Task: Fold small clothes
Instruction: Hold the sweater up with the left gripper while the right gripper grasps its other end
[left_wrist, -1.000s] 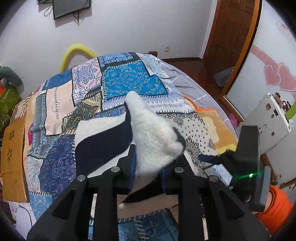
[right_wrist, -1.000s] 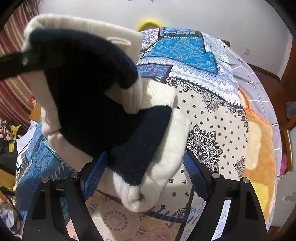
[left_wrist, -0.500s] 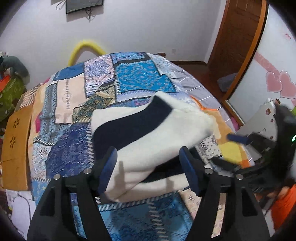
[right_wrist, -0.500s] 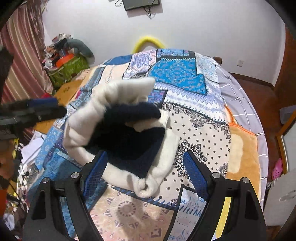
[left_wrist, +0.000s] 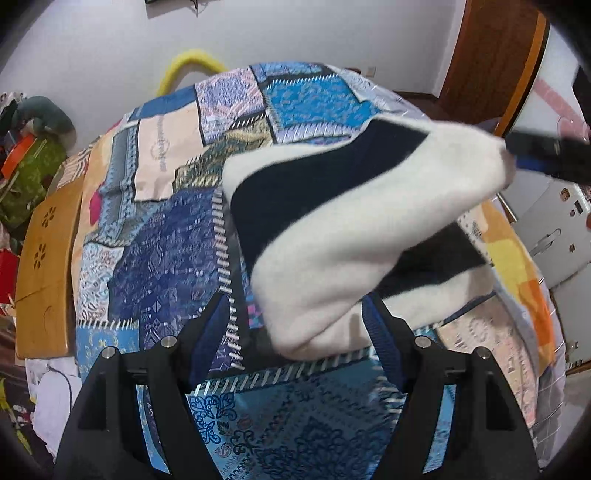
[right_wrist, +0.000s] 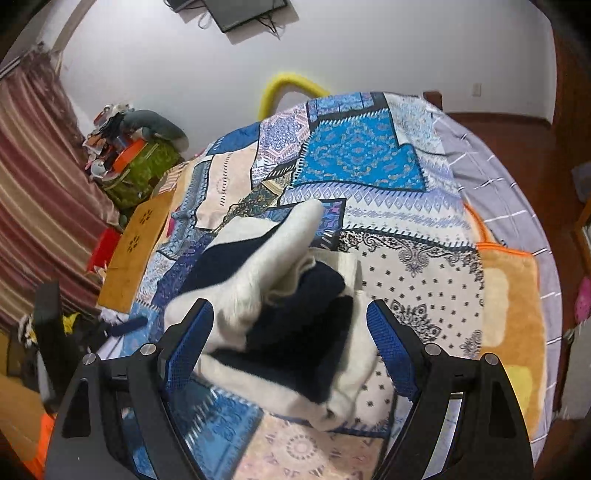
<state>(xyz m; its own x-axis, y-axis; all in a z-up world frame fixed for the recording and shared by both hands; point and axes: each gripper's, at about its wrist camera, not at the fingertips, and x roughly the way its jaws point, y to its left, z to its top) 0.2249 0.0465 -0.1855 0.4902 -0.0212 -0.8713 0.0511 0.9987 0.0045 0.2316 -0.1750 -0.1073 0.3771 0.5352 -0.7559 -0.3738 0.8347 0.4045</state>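
The navy-and-white knitted garment lies bunched on the bed's patchwork quilt, just ahead of the left claw, whose fingers stand wide apart and hold nothing. In the right wrist view the garment sits between the spread, empty fingers of the right claw. A yellow foam arch rises behind the bed; a wooden board lies beside it. No legible writing shows.

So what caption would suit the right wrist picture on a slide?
Open right gripper fingers flank a navy-and-white knit garment bunched on the patchwork bedspread.
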